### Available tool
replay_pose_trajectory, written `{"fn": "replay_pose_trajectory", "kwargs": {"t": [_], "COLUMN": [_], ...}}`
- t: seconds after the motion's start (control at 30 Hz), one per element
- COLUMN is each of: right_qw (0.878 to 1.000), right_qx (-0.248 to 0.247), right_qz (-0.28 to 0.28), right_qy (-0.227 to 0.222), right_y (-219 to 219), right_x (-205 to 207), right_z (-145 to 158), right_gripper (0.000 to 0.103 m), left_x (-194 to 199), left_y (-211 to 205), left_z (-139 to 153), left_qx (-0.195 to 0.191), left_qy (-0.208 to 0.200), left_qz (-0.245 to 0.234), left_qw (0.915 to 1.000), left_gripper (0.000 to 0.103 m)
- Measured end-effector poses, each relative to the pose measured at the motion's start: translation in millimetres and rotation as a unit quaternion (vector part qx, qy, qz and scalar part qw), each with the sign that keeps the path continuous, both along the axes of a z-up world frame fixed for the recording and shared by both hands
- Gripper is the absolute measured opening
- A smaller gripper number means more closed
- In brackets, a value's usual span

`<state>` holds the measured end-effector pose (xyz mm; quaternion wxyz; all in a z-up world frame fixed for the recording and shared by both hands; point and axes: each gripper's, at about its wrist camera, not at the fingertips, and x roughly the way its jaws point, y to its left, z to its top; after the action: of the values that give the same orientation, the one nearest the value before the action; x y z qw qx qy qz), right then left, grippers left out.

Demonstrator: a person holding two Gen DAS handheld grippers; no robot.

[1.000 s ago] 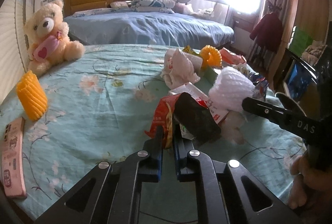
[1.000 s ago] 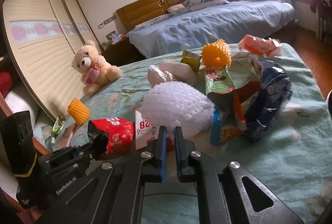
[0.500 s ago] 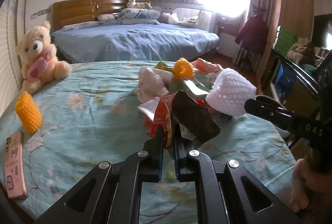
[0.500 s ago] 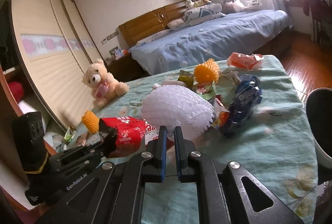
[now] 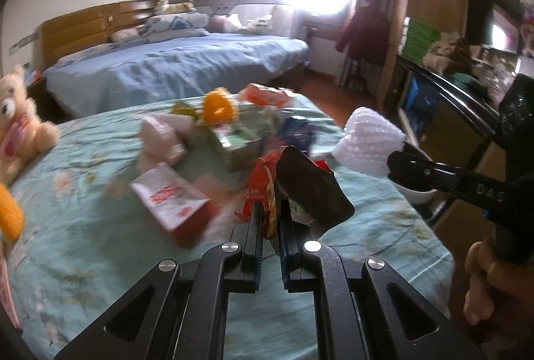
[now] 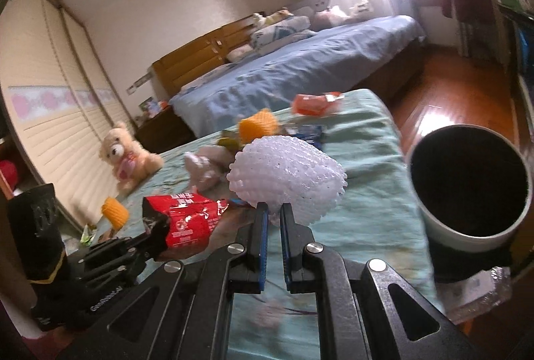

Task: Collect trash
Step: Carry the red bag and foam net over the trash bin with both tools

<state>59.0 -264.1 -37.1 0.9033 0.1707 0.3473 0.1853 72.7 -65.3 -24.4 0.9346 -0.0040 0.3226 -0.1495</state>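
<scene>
Right wrist: my right tongs (image 6: 273, 214) pinch just the foam net's (image 6: 287, 174) edge, left tongs (image 5: 271, 219) clamp the wrapper (image 5: 267, 179). Either could slip before the bin (image 6: 444, 236).

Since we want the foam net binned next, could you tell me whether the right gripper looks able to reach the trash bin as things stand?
Probably yes. The right gripper, shut on the white foam net, has the open trash bin just to its right with nothing between them.
</scene>
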Motion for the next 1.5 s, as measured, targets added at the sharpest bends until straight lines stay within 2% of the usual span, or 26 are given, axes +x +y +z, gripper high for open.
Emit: {"fn": "replay_pose_trajectory", "kwargs": {"t": [0.3,0.7,1.5], "right_qw": [0.999,0.994,0.987], "right_qx": [-0.014,-0.035,-0.063], "right_qz": [-0.048,-0.103,-0.129], "right_qy": [0.009,0.031,0.067], "right_y": [-49,-108,-161], "right_x": [-6,-4,37], "right_z": [-7,-21,-40], "right_gripper": [0.007,0.007,0.007], "left_x": [25,74,163], "left_y": [-44,-95,-180], "left_z": [-7,-14,-31], "left_qx": [0.010,0.023,0.036], "left_qy": [0.006,0.013,0.044], "left_qz": [-0.058,-0.104,-0.149], "left_qw": [0.9982,0.9943,0.9872], "left_gripper": [0.007,0.007,0.008]}}
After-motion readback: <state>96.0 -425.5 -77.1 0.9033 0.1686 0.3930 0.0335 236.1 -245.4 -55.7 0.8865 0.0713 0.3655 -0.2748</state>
